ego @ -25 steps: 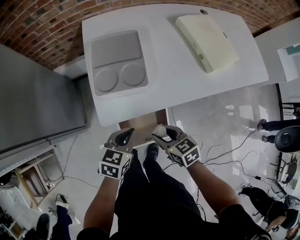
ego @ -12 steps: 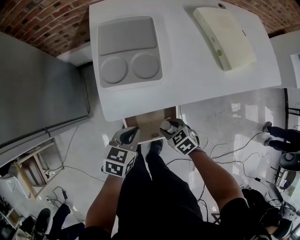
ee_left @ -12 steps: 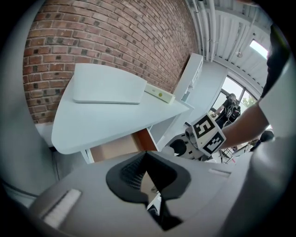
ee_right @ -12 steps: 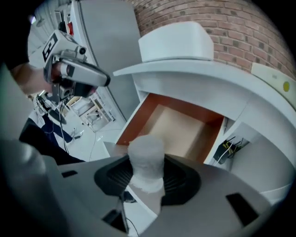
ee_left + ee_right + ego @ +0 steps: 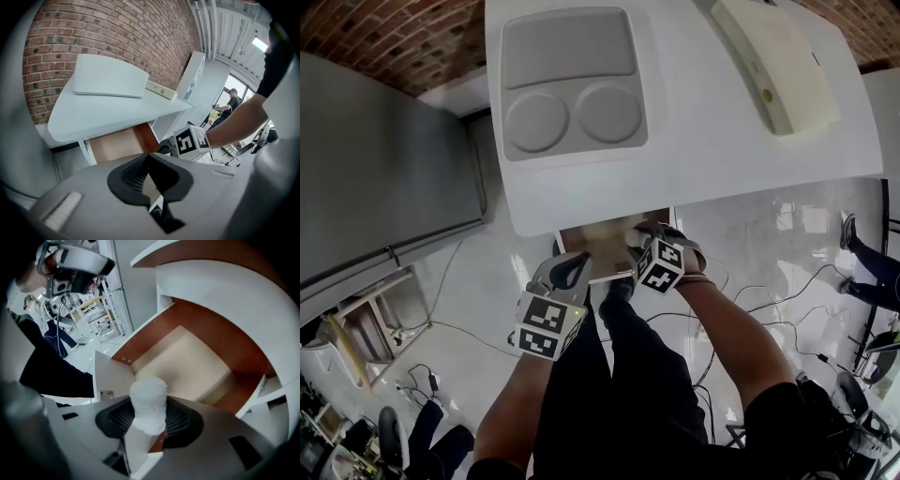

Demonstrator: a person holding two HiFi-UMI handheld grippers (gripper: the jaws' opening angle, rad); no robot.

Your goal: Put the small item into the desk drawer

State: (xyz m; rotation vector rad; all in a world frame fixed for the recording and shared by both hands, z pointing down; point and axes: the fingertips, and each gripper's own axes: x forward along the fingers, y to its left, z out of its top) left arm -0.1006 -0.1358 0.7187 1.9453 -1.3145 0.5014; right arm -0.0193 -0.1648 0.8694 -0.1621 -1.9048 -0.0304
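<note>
The right gripper [image 5: 636,246] points steeply down over the open drawer [image 5: 602,249] below the near edge of the desk [image 5: 703,141]. Its jaws are clamped on the white fluffy small item [image 5: 148,405], which hangs above the drawer's tan floor. The left gripper [image 5: 570,272] slants down at the drawer's near left corner, jaw tips pressed together
</note>
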